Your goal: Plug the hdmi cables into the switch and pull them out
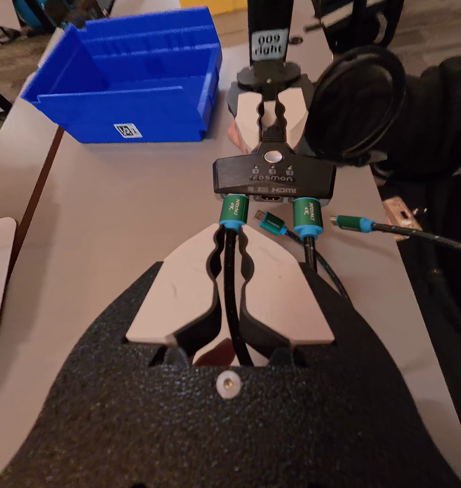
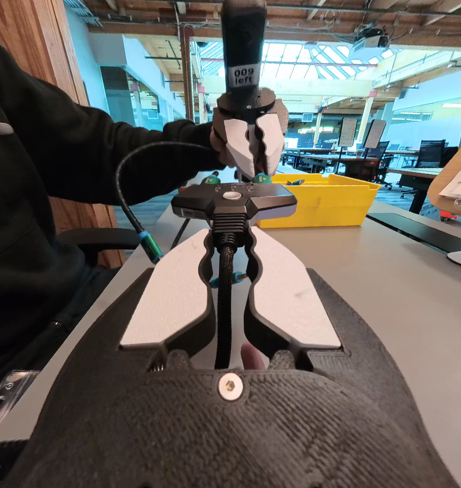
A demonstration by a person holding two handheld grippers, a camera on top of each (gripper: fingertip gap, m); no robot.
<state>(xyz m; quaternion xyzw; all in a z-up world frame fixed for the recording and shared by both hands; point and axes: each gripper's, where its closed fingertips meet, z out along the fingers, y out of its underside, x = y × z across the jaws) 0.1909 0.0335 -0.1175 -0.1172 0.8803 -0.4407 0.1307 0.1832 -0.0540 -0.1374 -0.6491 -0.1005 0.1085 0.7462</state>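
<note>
The black HDMI switch (image 1: pixel 274 177) is held just above the grey table (image 1: pixel 118 224). Two green-and-blue HDMI plugs sit in its outer ports: the left plug (image 1: pixel 233 211) and the right plug (image 1: pixel 307 214). The middle port (image 1: pixel 270 198) is empty. My left gripper (image 1: pixel 231 229) is shut on the left plug's black braided cable, just behind the plug. My right gripper (image 2: pixel 228 232) is shut on the switch's ribbed cable collar (image 2: pixel 228 224) and holds the switch (image 2: pixel 233 199) level. Two loose plugs (image 1: pixel 270 223) (image 1: pixel 353 223) lie near the switch.
A blue bin (image 1: pixel 123 87) stands at the far left of the table. A yellow bin (image 2: pixel 316 203) stands beyond the switch in the right wrist view. A person's black sleeve (image 2: pixel 92 148) reaches in. The table edge with a metal clamp (image 1: pixel 401 214) is close on the right.
</note>
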